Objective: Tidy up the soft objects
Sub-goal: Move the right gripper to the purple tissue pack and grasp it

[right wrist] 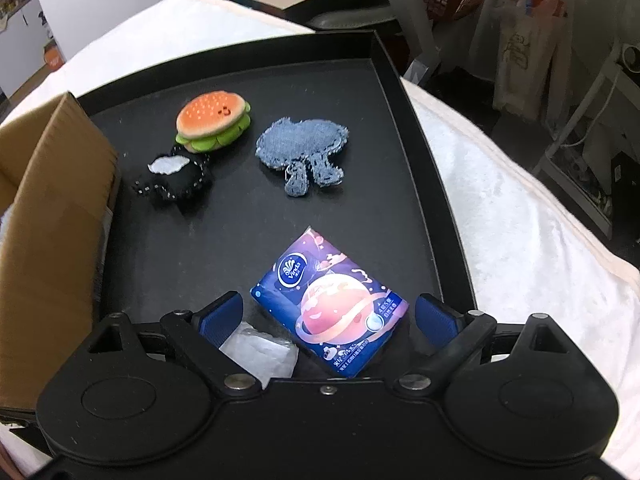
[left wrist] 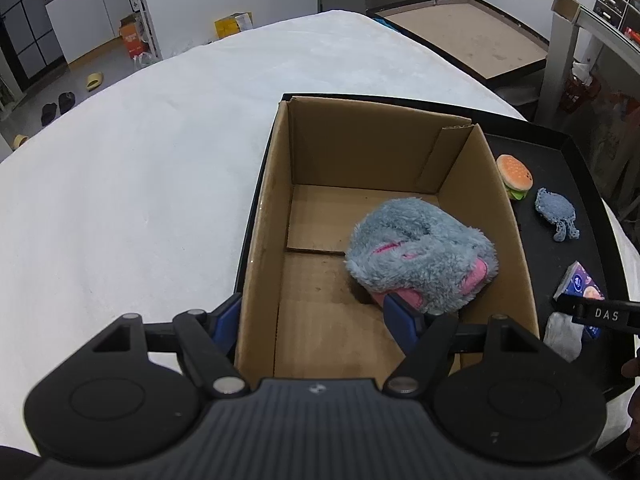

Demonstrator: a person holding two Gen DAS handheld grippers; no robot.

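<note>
A grey and pink plush toy [left wrist: 420, 252] lies inside the open cardboard box [left wrist: 276, 200], at its right side. My left gripper [left wrist: 312, 312] is open over the box's near end; its right finger touches the plush's near edge. On the black tray [right wrist: 400, 120] lie a plush burger [right wrist: 214, 120], a denim patch toy [right wrist: 306, 152], a black plush [right wrist: 176, 180], a purple tissue pack [right wrist: 332, 308] and a white soft item [right wrist: 260, 354]. My right gripper [right wrist: 328, 316] is open, its fingers on either side of the tissue pack.
The tray and box sit on a white fluffy cover [left wrist: 140, 160]. The box wall [right wrist: 52, 220] stands along the tray's left side. A brown board [left wrist: 464, 36] lies beyond the table. The right gripper shows at the left wrist view's right edge [left wrist: 600, 314].
</note>
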